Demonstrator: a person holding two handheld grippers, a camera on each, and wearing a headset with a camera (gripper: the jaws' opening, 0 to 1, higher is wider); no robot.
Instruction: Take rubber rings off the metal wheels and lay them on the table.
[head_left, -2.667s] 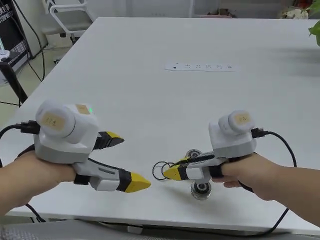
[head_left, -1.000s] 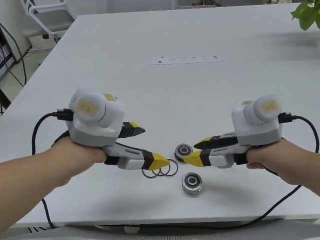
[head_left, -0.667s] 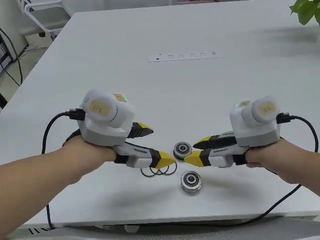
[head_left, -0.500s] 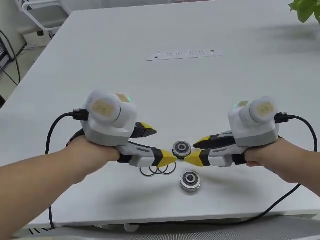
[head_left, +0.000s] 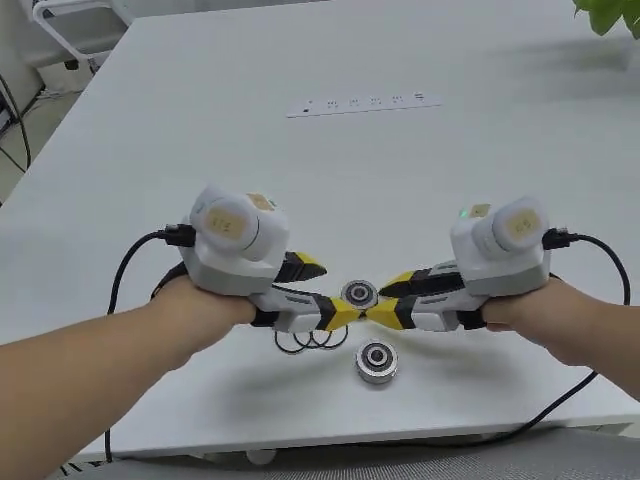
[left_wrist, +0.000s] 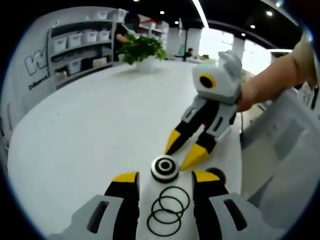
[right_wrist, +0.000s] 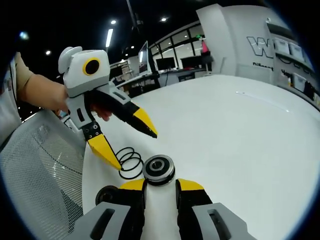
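Two metal wheels lie near the table's front edge. The far wheel sits between the two grippers' tips. The near wheel lies apart, closer to the edge. Three loose black rubber rings lie overlapping on the table under my left gripper, which is open with its tips just left of the far wheel. My right gripper is narrowly open, tips at the wheel's right side.
The white table stretches far ahead. A white power strip lies mid-table. Plant leaves show at the back right corner. Black cables trail from both grippers toward the near edge.
My left gripper has moved right until its tips reach the far wheel. The right gripper has edged left to meet it. Wheels and rings have stayed put.
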